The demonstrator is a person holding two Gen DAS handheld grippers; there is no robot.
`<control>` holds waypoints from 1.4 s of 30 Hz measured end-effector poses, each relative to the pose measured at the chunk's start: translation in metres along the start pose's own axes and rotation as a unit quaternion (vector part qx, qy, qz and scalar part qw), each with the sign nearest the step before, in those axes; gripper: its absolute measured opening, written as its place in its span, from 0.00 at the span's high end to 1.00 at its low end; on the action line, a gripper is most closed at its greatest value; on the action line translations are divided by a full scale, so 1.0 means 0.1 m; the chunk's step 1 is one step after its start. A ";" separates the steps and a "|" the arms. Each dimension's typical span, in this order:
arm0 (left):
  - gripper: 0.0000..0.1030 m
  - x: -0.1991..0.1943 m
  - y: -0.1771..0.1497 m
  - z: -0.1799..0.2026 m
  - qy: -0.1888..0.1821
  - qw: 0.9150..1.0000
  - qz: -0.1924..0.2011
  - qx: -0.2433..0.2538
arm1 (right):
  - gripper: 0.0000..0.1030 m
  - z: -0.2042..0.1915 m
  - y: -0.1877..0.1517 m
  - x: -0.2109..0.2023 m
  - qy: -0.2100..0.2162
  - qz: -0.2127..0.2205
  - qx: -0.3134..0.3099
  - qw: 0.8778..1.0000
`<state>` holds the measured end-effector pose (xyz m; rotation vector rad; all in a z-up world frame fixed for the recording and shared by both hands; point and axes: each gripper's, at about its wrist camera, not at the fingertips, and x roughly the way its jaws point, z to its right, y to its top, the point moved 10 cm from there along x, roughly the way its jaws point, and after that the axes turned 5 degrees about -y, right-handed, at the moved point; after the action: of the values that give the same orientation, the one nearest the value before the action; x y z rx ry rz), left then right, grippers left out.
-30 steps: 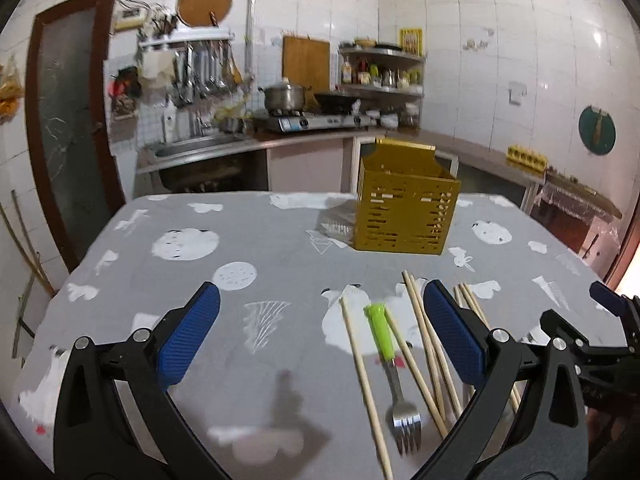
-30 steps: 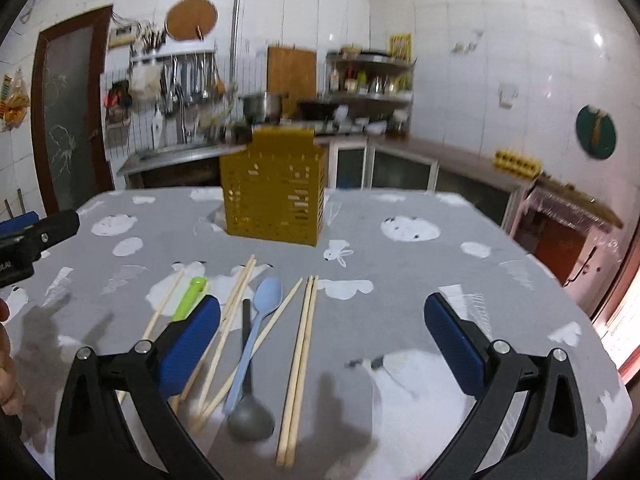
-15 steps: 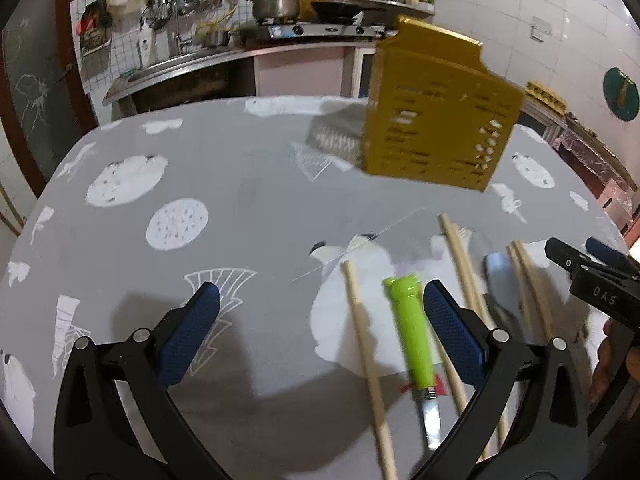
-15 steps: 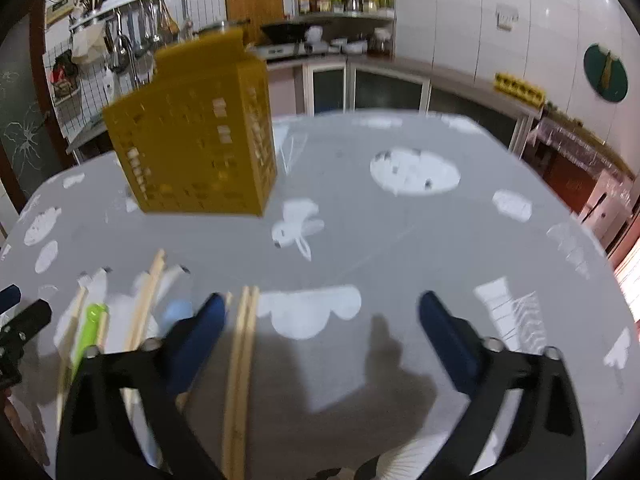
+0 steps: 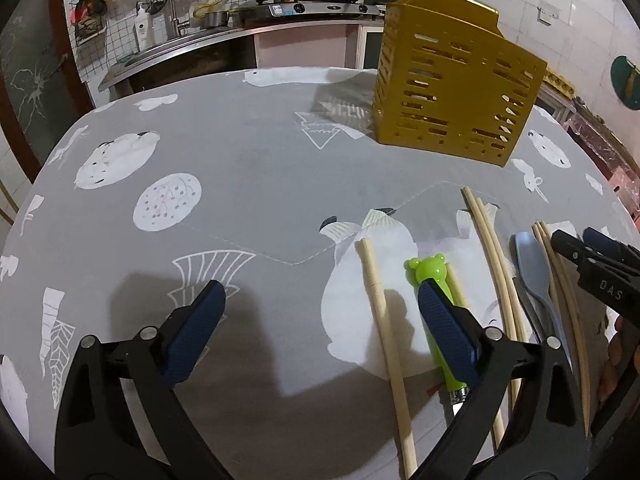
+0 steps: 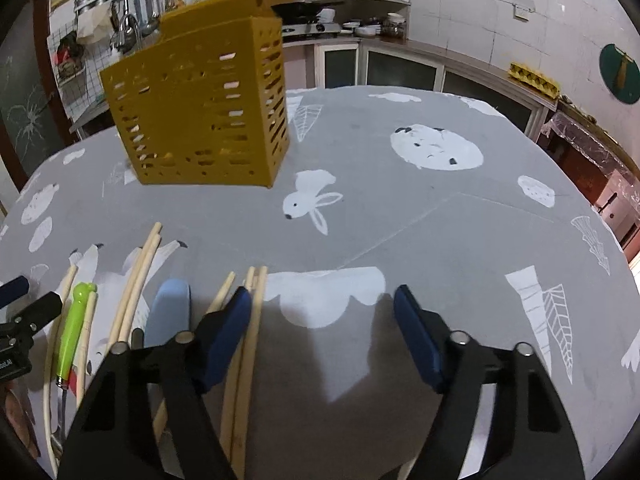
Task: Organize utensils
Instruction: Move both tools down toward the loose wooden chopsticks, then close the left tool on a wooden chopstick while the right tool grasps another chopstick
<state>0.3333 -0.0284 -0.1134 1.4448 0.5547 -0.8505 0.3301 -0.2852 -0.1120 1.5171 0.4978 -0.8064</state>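
A yellow slotted utensil holder [image 5: 452, 92] stands upright at the table's far side; it also shows in the right wrist view [image 6: 200, 108]. Several wooden chopsticks [image 5: 384, 320], a green-handled fork [image 5: 436, 304] and a blue spoon [image 5: 532, 272] lie on the grey cloth. My left gripper [image 5: 320, 332] is open and low over the cloth, its right finger over the fork's handle. My right gripper [image 6: 324, 332] is open and empty, its left finger over a chopstick pair [image 6: 250, 344]. The spoon [image 6: 168, 312] and fork [image 6: 74, 328] lie to its left.
The round table [image 6: 440, 216] has a grey cloth with white prints. A kitchen counter with a sink and stove [image 5: 280, 12] runs behind it. The right gripper's tip [image 5: 592, 264] shows at the left wrist view's right edge.
Both grippers have dropped lower and moved forward over the utensils. The holder now looms larger. Both stay open.
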 end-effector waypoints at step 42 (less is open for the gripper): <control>0.65 0.14 0.02 0.17 0.001 0.998 -0.055 -0.028 | 0.81 -0.22 -0.04 -0.01 0.011 -0.045 0.021 0.999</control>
<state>0.3403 -0.0480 -0.1217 1.3730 0.6604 -0.9136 0.3306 -0.2635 -0.1152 1.5526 0.5733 -0.8757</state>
